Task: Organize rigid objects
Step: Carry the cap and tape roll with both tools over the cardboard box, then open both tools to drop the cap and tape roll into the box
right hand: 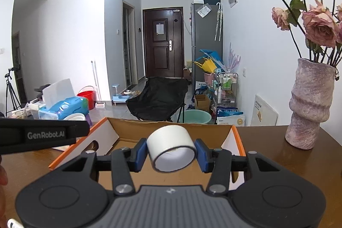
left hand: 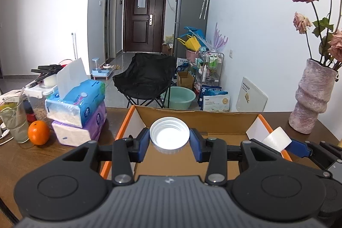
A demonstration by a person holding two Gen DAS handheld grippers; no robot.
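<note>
My left gripper (left hand: 170, 139) is shut on a white plastic lid (left hand: 169, 135), its open side facing the camera, held above an open cardboard box (left hand: 192, 119) with orange edges. My right gripper (right hand: 171, 153) is shut on a white roll of tape (right hand: 171, 147), held over the same box (right hand: 171, 127). In the left wrist view the right gripper (left hand: 284, 143) shows at the right with the roll of tape (left hand: 275, 139) between its blue pads. The left gripper's black body (right hand: 38, 136) crosses the left of the right wrist view.
Stacked tissue packs (left hand: 77, 112), an orange (left hand: 38, 133), a glass (left hand: 15, 121) and a clear container (left hand: 38, 99) stand on the brown table left of the box. A pink vase (left hand: 312, 97) with dried roses stands to the right (right hand: 310, 104). A black folding chair (left hand: 145, 78) is beyond the table.
</note>
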